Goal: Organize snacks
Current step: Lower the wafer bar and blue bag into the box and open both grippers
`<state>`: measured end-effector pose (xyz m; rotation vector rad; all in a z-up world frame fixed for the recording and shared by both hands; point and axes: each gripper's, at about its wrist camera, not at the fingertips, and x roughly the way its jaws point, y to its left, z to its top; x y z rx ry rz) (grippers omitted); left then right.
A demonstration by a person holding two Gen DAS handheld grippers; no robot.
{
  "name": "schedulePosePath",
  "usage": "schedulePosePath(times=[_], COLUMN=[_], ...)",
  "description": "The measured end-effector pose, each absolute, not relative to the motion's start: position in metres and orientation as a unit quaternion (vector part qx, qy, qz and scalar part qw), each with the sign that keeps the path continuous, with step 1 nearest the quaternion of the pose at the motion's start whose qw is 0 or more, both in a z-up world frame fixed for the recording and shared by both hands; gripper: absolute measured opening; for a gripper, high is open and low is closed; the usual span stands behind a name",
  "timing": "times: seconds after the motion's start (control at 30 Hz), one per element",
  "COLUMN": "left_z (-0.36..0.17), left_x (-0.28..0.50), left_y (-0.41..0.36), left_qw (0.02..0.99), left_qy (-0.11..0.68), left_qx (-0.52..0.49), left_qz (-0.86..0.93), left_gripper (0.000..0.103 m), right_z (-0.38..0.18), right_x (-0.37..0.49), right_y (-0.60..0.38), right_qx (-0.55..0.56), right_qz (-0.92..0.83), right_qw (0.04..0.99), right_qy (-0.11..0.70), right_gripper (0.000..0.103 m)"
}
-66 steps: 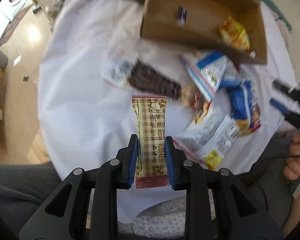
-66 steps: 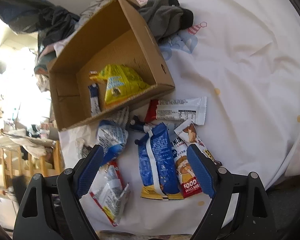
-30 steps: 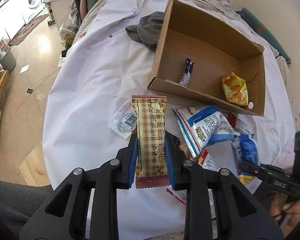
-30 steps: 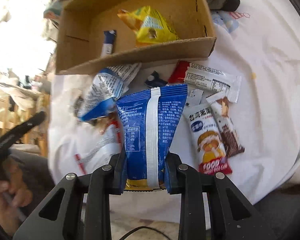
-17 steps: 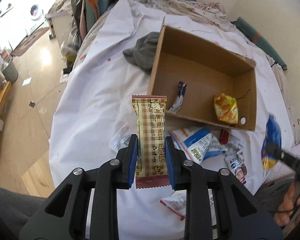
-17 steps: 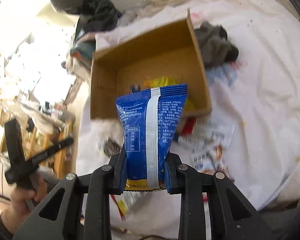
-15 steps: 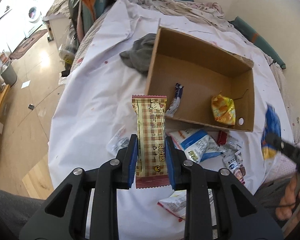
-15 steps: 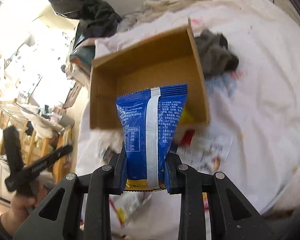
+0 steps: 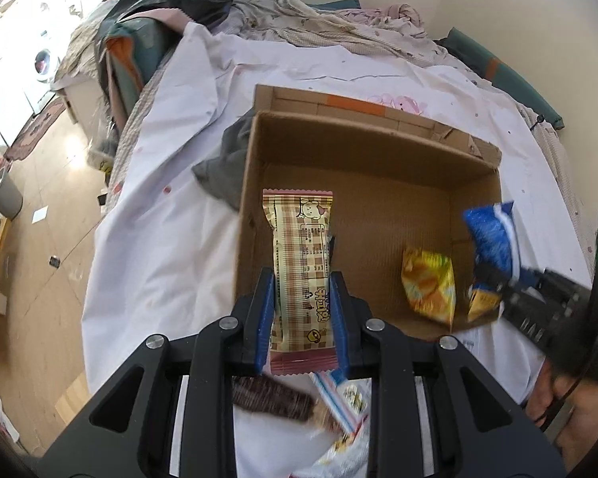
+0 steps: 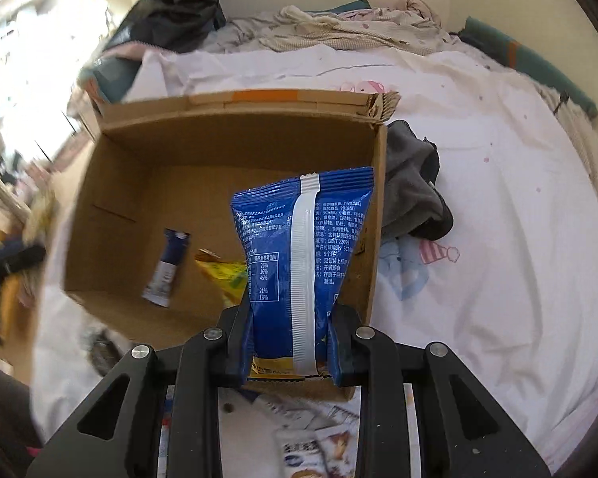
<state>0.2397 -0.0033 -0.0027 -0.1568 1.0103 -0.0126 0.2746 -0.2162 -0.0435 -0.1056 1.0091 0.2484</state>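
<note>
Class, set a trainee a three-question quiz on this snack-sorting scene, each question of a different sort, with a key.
1. True or false: the cardboard box is empty.
2. Which packet does the right gripper hold? A) blue packet B) red packet C) green packet
3. Fill in: the left gripper grips a ____ wafer packet.

Key: 1 false, a yellow packet and a small sachet lie inside; 2 A; 3 checked.

Box ahead of both tools is plain brown corrugated cardboard, matt, ribbed floor, torn rough edge. The plaid snack bar wrapper in the left tool is shiny plastic film with crimped ends; same for the glossy blue bag in the right tool. Tools are matt black plastic with metal screws. White sheet underneath is soft cloth.
</note>
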Motion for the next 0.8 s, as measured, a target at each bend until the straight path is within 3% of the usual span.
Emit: schedulePosePath(times=[0.27, 0.5, 0.8], left_z=[-0.024, -0.030, -0.043], left_x=[0.262, 0.264, 0.269], left_y=[-0.009, -0.004, -0.008], left_qw=[0.884, 0.885, 0.868], left_qy=[0.463, 0.461, 0.489], left_qx=[-0.068, -0.065, -0.085], left_qz=[-0.003, -0.002, -0.022], left_gripper=[0.023, 0.023, 0.023], right_z=[-0.067, -0.062, -0.049], right_x=[0.275, 0.292, 0.288], right_y=[-0.188, -0.221, -0.236], right_qx=[-0.086, 0.108, 0.064], right_qz=[0.140, 0.211, 0.146], right_qw=[0.848, 0.823, 0.858], right_qy=[0.504, 0.516, 0.488], right_gripper=[0.030, 0.030, 0.030])
